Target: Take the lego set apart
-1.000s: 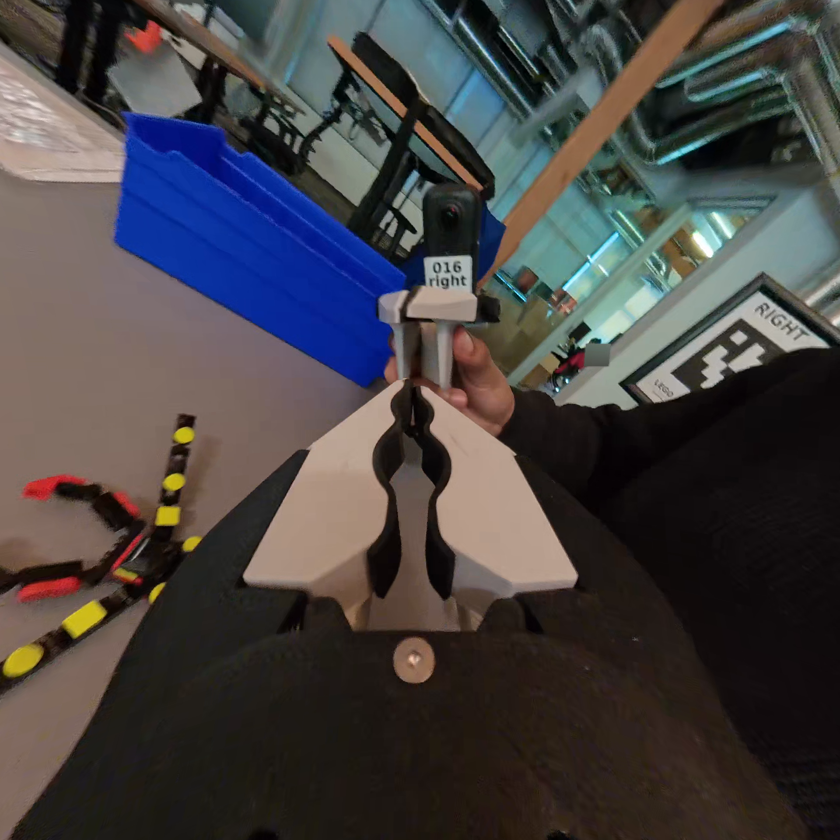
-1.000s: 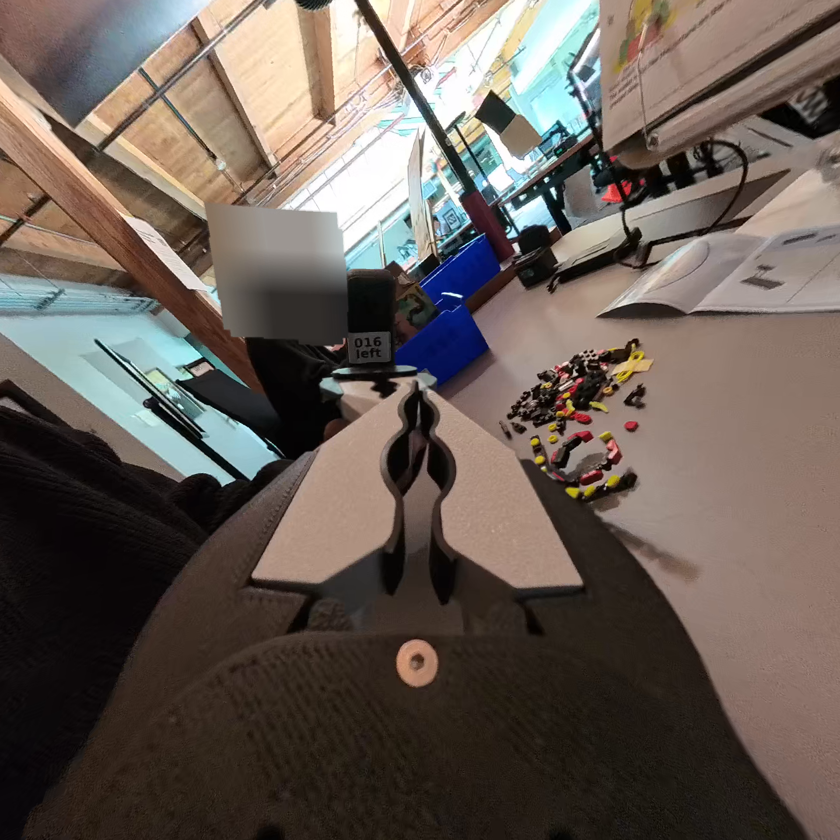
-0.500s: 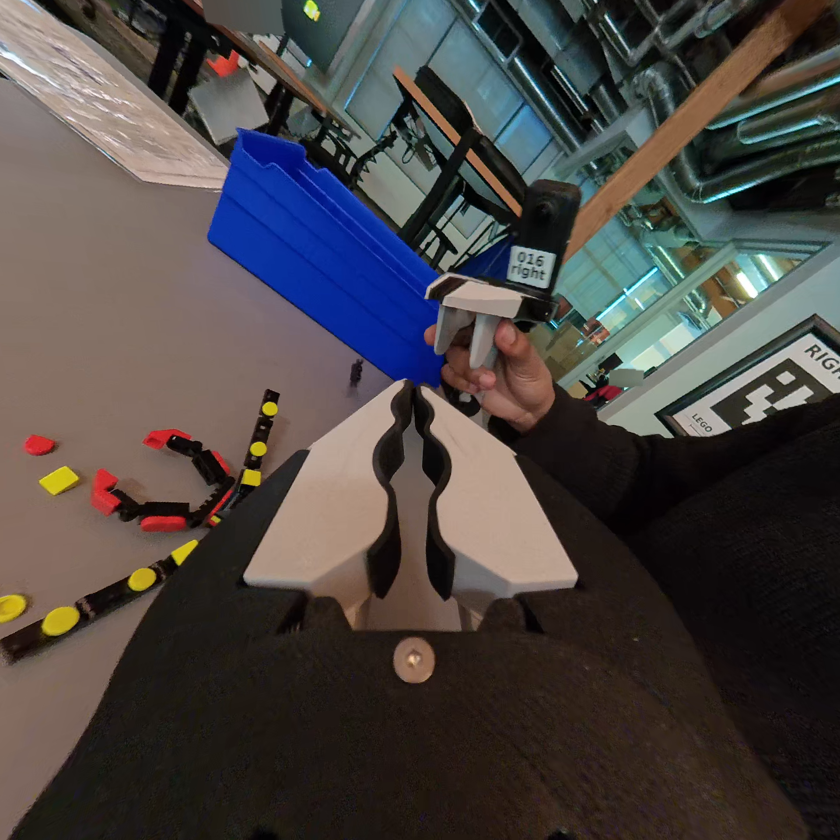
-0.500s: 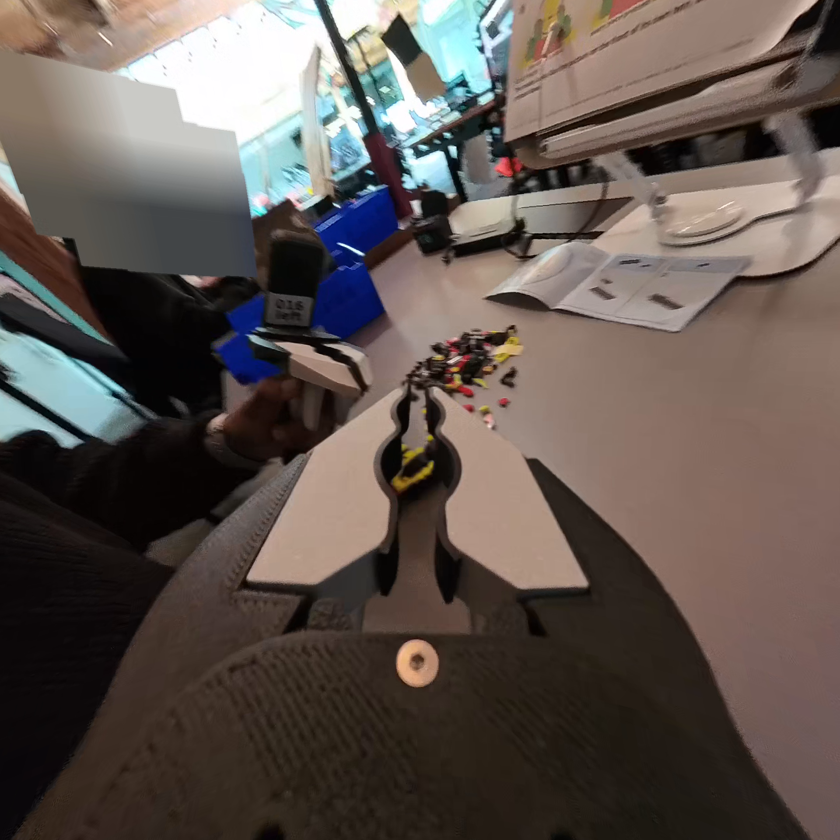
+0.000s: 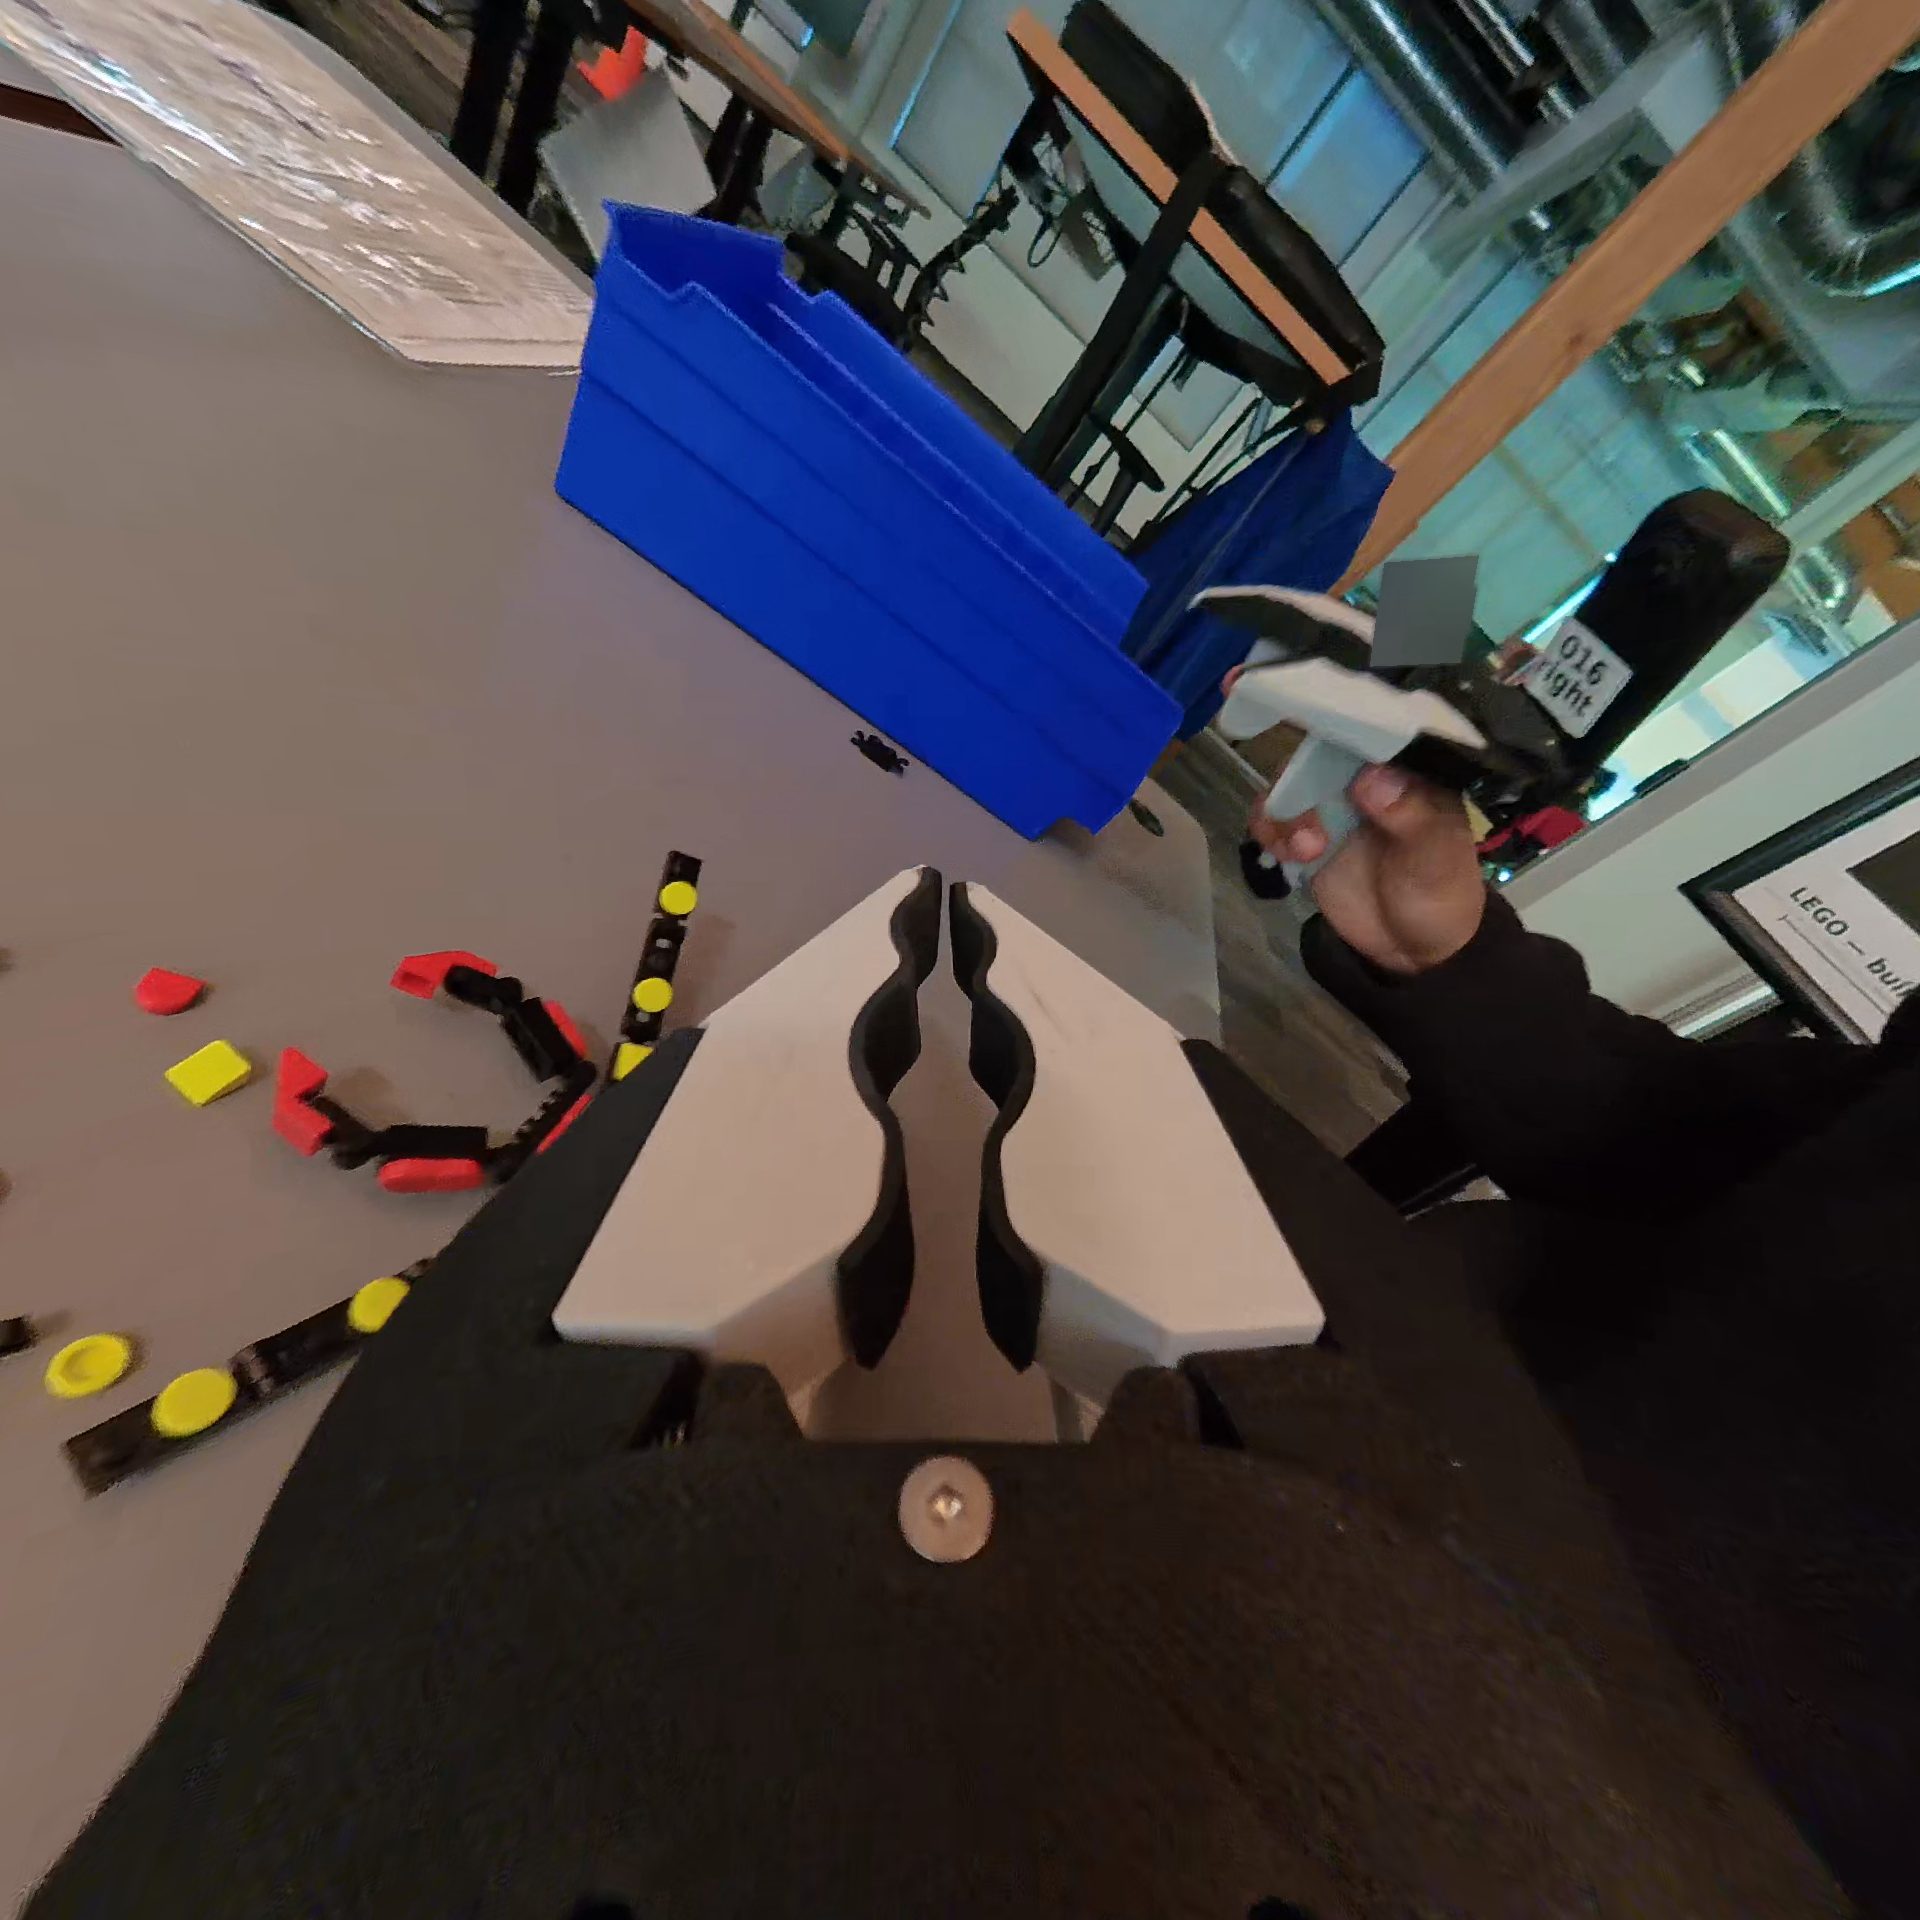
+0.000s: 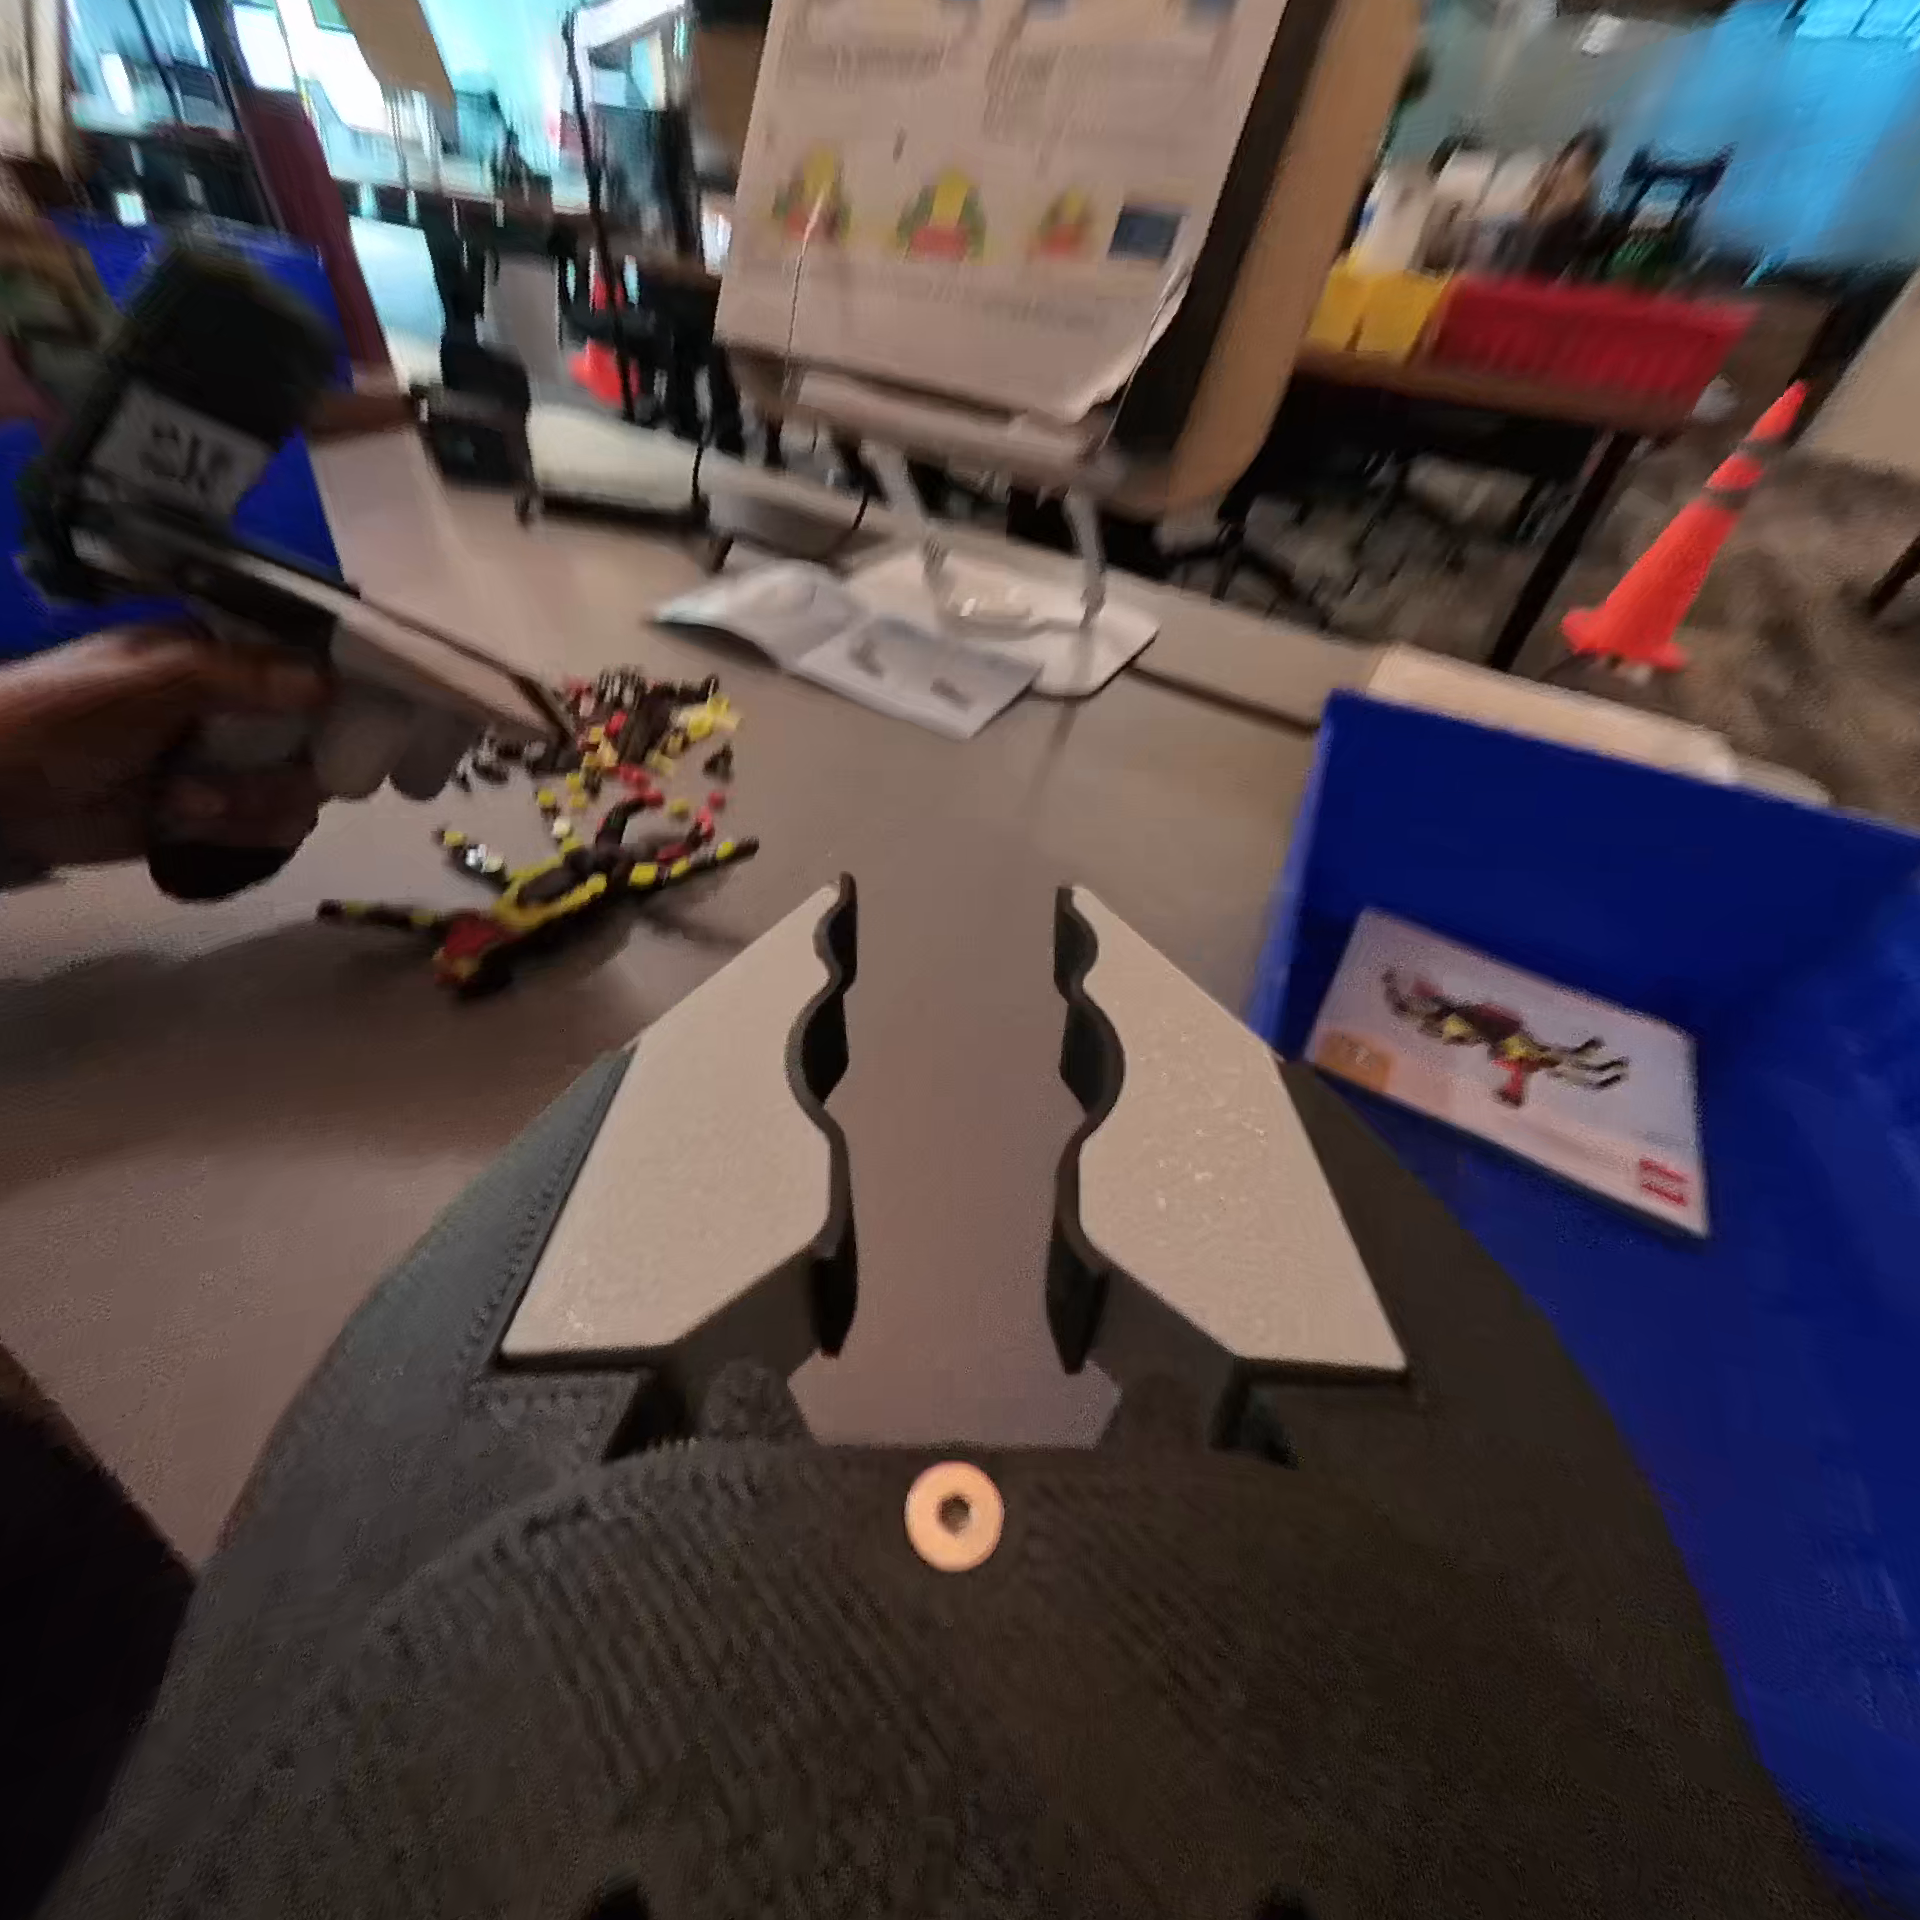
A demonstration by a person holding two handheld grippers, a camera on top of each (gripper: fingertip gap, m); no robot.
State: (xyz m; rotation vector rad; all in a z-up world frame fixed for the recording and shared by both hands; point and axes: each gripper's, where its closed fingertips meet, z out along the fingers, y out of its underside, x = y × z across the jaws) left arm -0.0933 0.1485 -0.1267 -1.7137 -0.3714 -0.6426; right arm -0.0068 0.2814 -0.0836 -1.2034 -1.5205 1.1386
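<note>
Our left gripper (image 5: 943,894) hangs clenched and empty above the lego set (image 5: 488,1049); our right gripper (image 6: 954,904) is spread beside the bin (image 6: 1558,831).

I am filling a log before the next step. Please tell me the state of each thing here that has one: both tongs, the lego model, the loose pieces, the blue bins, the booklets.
Left tongs: shut, empty.
Right tongs: open, empty.
Lego model: on the table, partly assembled.
Loose pieces: scattered in a pile behind the model.
Near blue bin: holds a picture card.
Far blue bin: open; contents hidden.
Booklet: lying open.
</note>
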